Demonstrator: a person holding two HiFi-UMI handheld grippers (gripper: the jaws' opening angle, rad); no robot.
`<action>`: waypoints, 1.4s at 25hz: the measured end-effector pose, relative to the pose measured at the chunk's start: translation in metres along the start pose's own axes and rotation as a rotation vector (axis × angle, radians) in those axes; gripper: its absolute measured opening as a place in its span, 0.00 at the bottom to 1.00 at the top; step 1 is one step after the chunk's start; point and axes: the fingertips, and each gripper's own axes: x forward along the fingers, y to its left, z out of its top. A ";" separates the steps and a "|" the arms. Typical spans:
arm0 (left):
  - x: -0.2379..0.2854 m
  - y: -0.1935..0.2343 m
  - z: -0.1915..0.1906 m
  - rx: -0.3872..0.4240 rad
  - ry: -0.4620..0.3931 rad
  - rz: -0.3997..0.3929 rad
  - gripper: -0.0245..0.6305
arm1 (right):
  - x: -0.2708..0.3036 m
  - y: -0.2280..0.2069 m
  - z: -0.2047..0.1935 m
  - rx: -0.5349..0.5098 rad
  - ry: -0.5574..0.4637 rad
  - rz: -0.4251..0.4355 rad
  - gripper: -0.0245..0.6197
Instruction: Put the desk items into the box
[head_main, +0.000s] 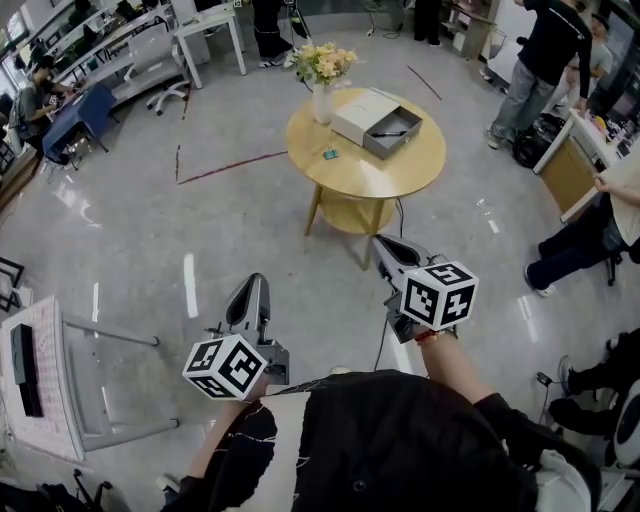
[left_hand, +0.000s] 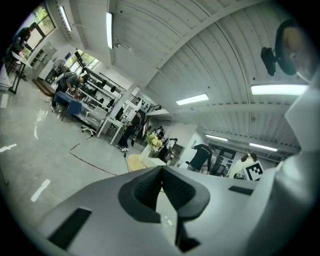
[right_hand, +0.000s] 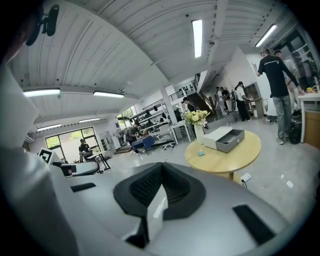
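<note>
Grey-white box (head_main: 378, 120) open on round table (head_main: 400, 172); left gripper (head_main: 256, 282), right gripper (head_main: 381, 243) jaws closed, empty.

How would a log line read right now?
left gripper: shut, empty | right gripper: shut, empty | box: open, on table | teal item: on table

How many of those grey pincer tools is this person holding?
2: the left hand-held gripper at lower left, and the right hand-held gripper nearer the round table. None looks hidden.
</note>
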 end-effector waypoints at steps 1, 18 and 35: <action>0.007 0.000 0.000 -0.002 -0.003 0.000 0.05 | 0.003 -0.005 0.003 -0.003 0.001 0.001 0.05; 0.061 -0.001 -0.021 0.003 0.055 0.020 0.05 | 0.026 -0.063 -0.015 0.063 0.077 0.002 0.05; 0.143 0.028 -0.015 -0.016 0.121 -0.014 0.05 | 0.082 -0.110 -0.006 0.116 0.106 -0.056 0.05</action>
